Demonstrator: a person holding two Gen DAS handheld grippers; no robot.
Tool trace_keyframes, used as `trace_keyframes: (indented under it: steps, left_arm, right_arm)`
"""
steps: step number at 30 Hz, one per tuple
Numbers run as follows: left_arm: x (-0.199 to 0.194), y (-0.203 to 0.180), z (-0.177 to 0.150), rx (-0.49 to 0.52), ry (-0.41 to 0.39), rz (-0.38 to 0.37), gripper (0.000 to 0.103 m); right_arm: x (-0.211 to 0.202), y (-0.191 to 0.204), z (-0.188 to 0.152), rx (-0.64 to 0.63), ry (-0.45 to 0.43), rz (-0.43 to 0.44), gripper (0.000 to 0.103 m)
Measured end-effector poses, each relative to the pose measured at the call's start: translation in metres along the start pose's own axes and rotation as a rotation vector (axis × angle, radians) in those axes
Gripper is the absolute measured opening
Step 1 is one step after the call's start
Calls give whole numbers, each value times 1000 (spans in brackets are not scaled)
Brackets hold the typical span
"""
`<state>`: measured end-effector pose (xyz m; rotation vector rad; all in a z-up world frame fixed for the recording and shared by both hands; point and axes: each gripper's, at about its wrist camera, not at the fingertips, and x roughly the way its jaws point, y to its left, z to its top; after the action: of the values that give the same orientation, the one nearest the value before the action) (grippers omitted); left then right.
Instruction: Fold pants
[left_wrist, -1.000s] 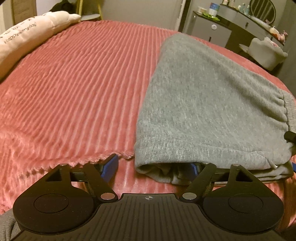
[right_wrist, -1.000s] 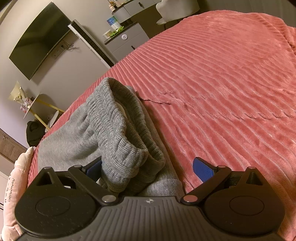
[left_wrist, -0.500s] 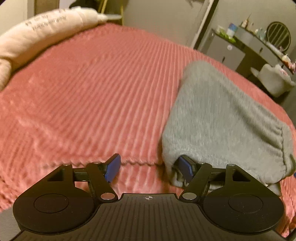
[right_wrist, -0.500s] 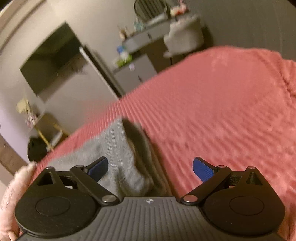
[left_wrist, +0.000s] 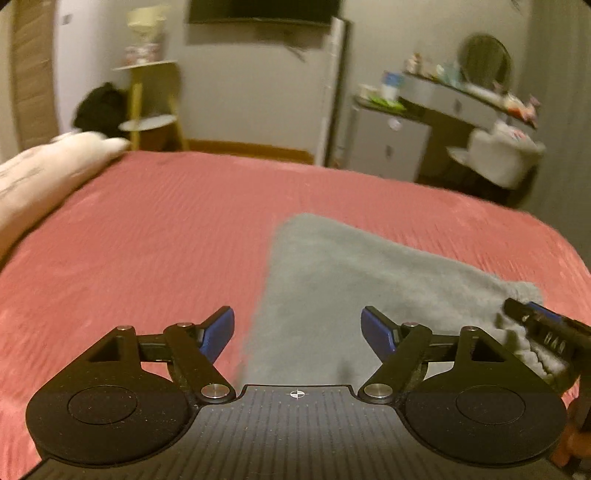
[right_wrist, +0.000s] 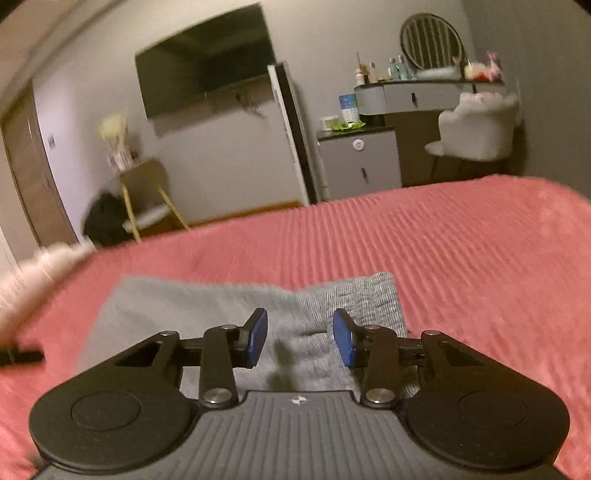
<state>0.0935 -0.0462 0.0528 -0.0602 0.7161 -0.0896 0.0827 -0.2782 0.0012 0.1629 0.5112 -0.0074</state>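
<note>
Both your left gripper (left_wrist: 297, 328) and right gripper (right_wrist: 299, 341) hung apart, empty, above the folded pants (left_wrist: 354, 288) at lower centre; withdrawing straight up would have spared the fold.

Folded grey knit pants (left_wrist: 354, 288) blurred, near edge hidden behind black gripper body. Cream pillow (left_wrist: 44, 177) smeared, cut by left frame edge, print unreadable. Small bottles on grey dresser (right_wrist: 413, 92) too tiny to identify. Right gripper (left_wrist: 543, 328) only partly visible.

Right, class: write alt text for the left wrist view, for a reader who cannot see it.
Folded grey pants lie on a red ribbed bedspread, with the open, empty left claw above their near edge. The right claw shows at the waistband end.
</note>
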Motion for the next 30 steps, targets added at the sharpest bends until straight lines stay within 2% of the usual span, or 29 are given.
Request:
trace_keyframes:
  steps: [3, 6, 11, 13, 16, 17, 19, 21, 23, 25, 27, 28, 29, 30]
  left_arm:
    - [43, -26, 7, 70, 45, 40, 75]
    - [80, -38, 10, 98, 81, 101, 76]
    - [107, -45, 4, 184, 120, 167, 92]
    - [113, -45, 2, 181, 132, 187, 100]
    - [106, -28, 7, 77, 158, 146, 99]
    - [97, -25, 6, 56, 157, 139, 95]
    - [80, -20, 3, 33, 161, 118, 89]
    - [57, -14, -7, 24, 155, 92, 89]
    - [40, -8, -19, 8, 146, 52, 89]
    - [30, -3, -35, 12, 156, 35, 89]
    - [36, -4, -49, 44, 197, 58, 91]
    - [41, -2, -55, 37, 211, 59, 94]
    - [44, 1, -59, 2, 215, 56, 97]
    - [47, 4, -59, -33, 224, 49, 97]
  right_arm:
    - [8, -2, -7, -44, -7, 3, 38]
    - [16, -9, -12, -43, -10, -11, 37]
    - [20, -11, -18, -60, -17, 1, 38]
    - [24, -13, -18, -75, -18, -1, 38]
    - [22, -16, -16, -53, -16, 14, 38]
    - [18, -19, -15, -31, -19, 30, 38]
    - [9, -30, -9, 38, -20, 75, 40]
    - [-2, -47, -3, 122, -23, 148, 45]
    - [-9, -55, 0, 153, -5, 186, 50]
    - [-14, -56, -2, 115, 15, 156, 54]
    - [-9, -52, -6, 54, 59, 95, 56]
    - [-2, -50, -8, 34, 96, 40, 60]
    - [6, -52, -12, 42, 145, 19, 71]
    - [12, -59, -14, 93, 174, 31, 76]
